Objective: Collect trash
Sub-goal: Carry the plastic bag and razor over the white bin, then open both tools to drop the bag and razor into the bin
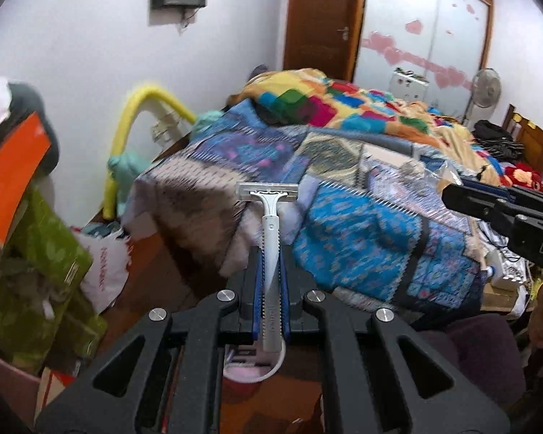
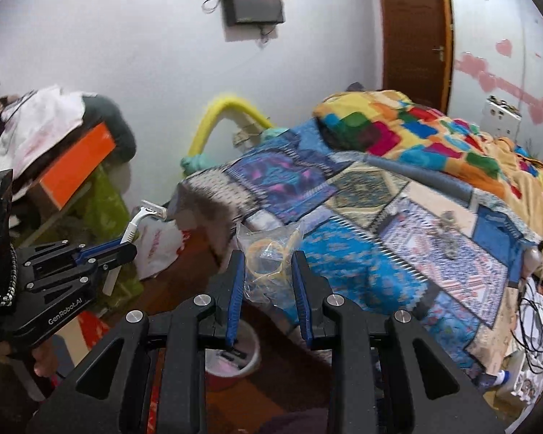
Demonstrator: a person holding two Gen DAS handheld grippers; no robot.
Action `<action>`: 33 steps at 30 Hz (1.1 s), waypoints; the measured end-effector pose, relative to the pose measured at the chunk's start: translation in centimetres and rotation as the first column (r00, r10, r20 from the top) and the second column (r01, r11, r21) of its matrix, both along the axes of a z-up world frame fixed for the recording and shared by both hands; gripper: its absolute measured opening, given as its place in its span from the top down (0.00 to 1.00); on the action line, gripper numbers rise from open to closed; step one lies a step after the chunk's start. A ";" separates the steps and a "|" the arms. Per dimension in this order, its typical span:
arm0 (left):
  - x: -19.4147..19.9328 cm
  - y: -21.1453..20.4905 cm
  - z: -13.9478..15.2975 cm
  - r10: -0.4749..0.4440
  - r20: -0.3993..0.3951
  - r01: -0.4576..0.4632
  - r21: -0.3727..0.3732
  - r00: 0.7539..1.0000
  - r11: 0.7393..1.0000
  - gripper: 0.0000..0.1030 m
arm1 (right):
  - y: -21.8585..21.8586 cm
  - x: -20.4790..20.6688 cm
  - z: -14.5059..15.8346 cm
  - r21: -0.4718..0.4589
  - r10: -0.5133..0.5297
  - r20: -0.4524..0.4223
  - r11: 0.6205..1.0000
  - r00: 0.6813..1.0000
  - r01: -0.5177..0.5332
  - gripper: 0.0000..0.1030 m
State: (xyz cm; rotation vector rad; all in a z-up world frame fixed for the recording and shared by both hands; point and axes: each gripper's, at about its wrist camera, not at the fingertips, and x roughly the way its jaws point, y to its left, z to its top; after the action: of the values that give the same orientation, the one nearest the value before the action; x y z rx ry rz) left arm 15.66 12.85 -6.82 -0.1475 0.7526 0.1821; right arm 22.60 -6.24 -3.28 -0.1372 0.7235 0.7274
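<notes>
Left wrist: left gripper [image 1: 271, 253] clamps razor [image 1: 270, 238] by its handle; light, stiff, blade end away.
Right wrist: right gripper [image 2: 268, 264] pinches bag [image 2: 268, 253]; flimsy, slippery, over bed [image 2: 380, 238] edge.

Smooth white plastic disposable razor [image 1: 270, 238] and crinkled clear plastic bag [image 2: 269, 253], both above a patchwork cloth bedspread [image 1: 362, 246]; beside the bedspread, what looks like glossy wooden floor [image 1: 155, 271].
</notes>
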 end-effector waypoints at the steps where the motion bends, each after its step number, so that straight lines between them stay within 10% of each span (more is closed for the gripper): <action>1: -0.4 0.7 -0.7 0.012 -0.014 -0.012 -0.003 1.000 1.000 0.92 | 0.8 -0.2 -0.4 -0.008 0.015 -0.005 1.000 1.000 -0.015 0.77; 15: -1.0 6.0 -11.6 0.096 -0.213 -0.132 -0.161 0.972 0.978 0.92 | 9.8 -0.6 -10.0 -0.171 0.143 -0.197 0.969 0.970 -0.177 0.77; 33: 0.8 6.8 -24.9 0.100 -0.468 -0.262 -0.295 0.878 0.919 0.92 | 15.8 2.4 -23.5 -0.264 0.133 -0.515 0.915 0.847 -0.305 0.76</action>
State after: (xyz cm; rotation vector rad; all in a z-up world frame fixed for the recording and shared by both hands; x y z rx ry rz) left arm 16.43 19.69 -31.68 -0.5343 1.2316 0.2674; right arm 25.05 9.61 -26.81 -0.3653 1.3389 0.8675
